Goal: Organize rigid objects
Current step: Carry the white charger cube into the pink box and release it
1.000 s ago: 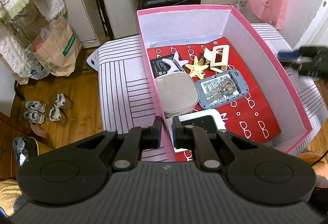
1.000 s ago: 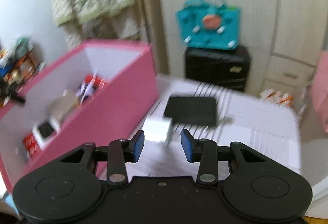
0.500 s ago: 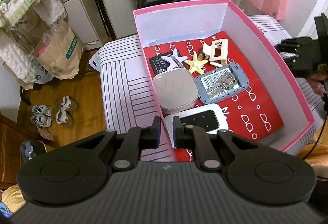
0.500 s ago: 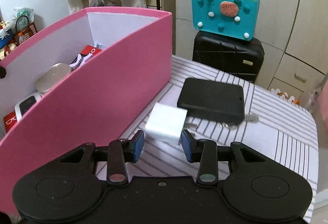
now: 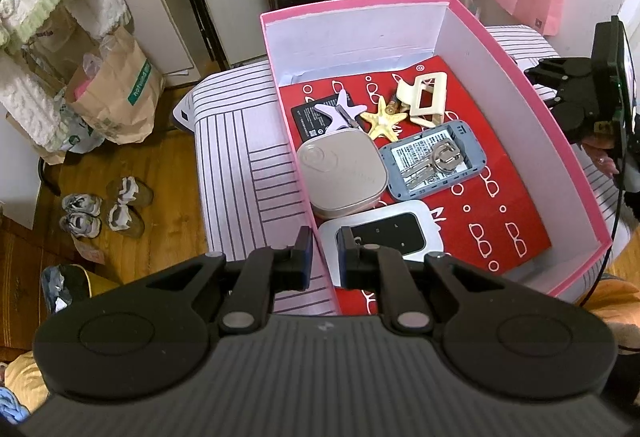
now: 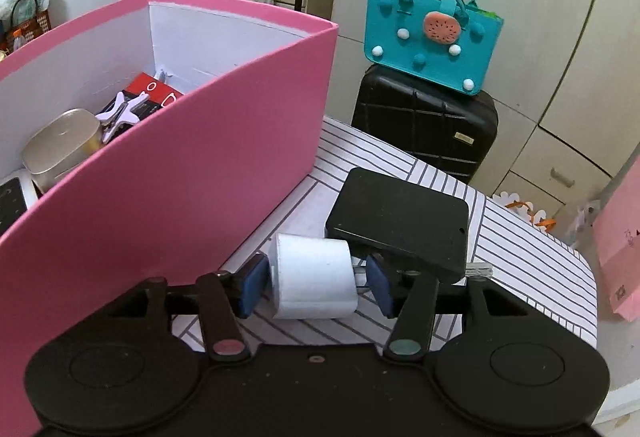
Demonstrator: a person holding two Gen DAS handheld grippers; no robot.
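right gripper has dropped from half a second ago; fingers now apart, bracketing the white charger on the striped table, not clamped. pickup looks imminent. left gripper fingers nearly together, straddling the pink box near-left wall. box holds tin, keys, starfish.

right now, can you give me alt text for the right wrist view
The right hand-held gripper straddles a small white plastic charger cube on the striped tabletop, blue pads either side, not visibly squeezing. A flat black rectangular device lies just behind, and the tall pink cardboard box fills the left.
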